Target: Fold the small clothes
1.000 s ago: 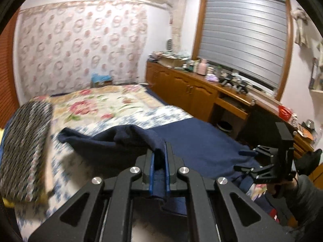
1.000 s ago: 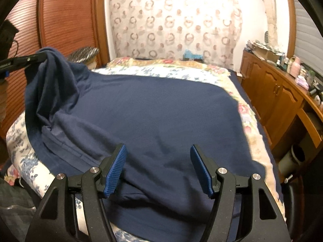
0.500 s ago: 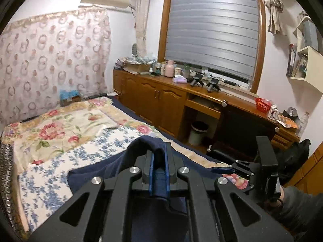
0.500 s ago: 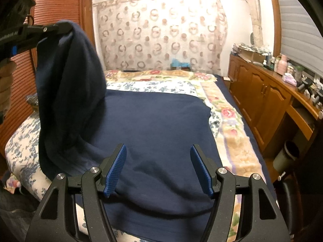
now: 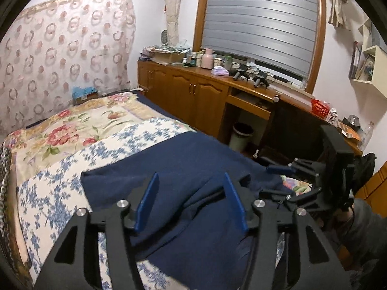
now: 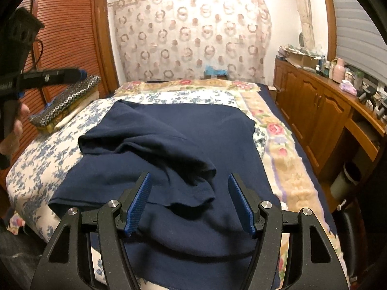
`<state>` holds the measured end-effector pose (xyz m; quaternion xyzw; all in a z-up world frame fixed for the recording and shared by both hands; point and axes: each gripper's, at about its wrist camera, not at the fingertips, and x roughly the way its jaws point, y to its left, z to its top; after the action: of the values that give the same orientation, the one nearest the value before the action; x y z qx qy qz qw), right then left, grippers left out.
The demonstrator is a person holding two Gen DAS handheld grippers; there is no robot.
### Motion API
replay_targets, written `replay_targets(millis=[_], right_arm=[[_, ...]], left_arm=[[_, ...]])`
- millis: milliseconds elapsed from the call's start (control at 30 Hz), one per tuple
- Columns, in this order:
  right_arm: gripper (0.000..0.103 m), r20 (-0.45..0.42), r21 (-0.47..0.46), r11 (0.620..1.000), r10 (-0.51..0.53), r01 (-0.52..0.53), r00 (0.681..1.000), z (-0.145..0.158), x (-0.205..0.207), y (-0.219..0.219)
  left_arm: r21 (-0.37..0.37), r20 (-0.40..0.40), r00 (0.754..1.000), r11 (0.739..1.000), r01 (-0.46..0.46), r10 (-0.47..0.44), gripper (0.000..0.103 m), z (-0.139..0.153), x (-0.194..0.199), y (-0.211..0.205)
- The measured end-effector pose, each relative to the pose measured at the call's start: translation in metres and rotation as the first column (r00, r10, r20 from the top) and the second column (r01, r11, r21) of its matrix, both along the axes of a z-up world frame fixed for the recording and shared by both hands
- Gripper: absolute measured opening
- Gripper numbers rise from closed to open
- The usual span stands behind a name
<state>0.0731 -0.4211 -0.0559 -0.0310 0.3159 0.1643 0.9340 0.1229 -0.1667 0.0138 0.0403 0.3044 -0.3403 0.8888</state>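
Left wrist view: the left gripper (image 5: 191, 203), a black two-finger tool with blue ribbed pads, fills the lower middle. Its jaws have just been opening and now stand apart with nothing pinched; the dark navy knit garment (image 5: 193, 169) lies below and beyond them, loose on the bed with the blue-and-white floral cover (image 5: 55, 188). A raised fold of the garment runs from about 8 o'clock toward the centre. At 4 o'clock the right gripper (image 5: 280, 181) reaches in from the side, held by a hand in a grey sleeve (image 5: 362, 224); its fingers are spread, one blue pad above the garment's near edge. At 1 o'clock a long brown wooden cabinet (image 5: 193, 96) carries clutter beneath a window with a grey roller shutter (image 5: 261, 19). At 10 o'clock hangs a cream curtain with ring patterns (image 5: 67, 48).

Right wrist view: the right gripper (image 6: 191, 203) sits at 6 o'clock, jaws wide and empty, hovering over the garment (image 6: 157, 164), which is spread over the near half of the bed (image 6: 36, 159) with one flap laid over the middle in rumpled creases. At 9 o'clock the left gripper (image 6: 79, 75) shows side-on, clear of the cloth, gripped by a hand (image 6: 17, 120). Behind it, a dark patterned cushion (image 6: 70, 96) rests on the bed's edge by a reddish-brown louvred door (image 6: 65, 31).
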Motion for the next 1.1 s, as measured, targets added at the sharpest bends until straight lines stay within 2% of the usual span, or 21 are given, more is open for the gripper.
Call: replay_targets(millis=[200,500,767,1000,1067,1100], right_arm=[[0.067,-0.008,-0.068,0.997,0.029,-0.03,1.0,-0.003,0.016,0.014],[0.067,-0.085,-0.151,0.986,0.056,-0.069,0.995,-0.019,0.05,0.024],[0.067,-0.143,-0.17,0.98,0.076,-0.1,0.987,-0.029,0.063,0.029],[0.067,-0.16,-0.175,0.978,0.086,-0.114,0.983,-0.031,0.066,0.032],[0.053,-0.156,-0.163,0.977,0.113,-0.139,0.981,-0.029,0.065,0.034],[0.033,-0.156,-0.156,0.974,0.138,-0.162,0.978,-0.029,0.063,0.036]], left_arm=[[0.021,-0.008,0.997,0.997,-0.076,0.076,0.055,-0.022,-0.003,0.021],[0.04,-0.025,0.988,0.988,-0.15,0.151,0.055,-0.048,-0.003,0.046],[0.088,-0.024,0.98,0.977,-0.196,0.199,0.055,-0.065,-0.004,0.059],[0.093,-0.032,0.978,0.975,-0.201,0.205,0.055,-0.073,-0.007,0.062],[0.091,-0.037,0.977,0.974,-0.205,0.209,0.055,-0.075,-0.007,0.064],[0.09,-0.04,0.976,0.974,-0.208,0.212,0.055,-0.075,-0.007,0.065]])
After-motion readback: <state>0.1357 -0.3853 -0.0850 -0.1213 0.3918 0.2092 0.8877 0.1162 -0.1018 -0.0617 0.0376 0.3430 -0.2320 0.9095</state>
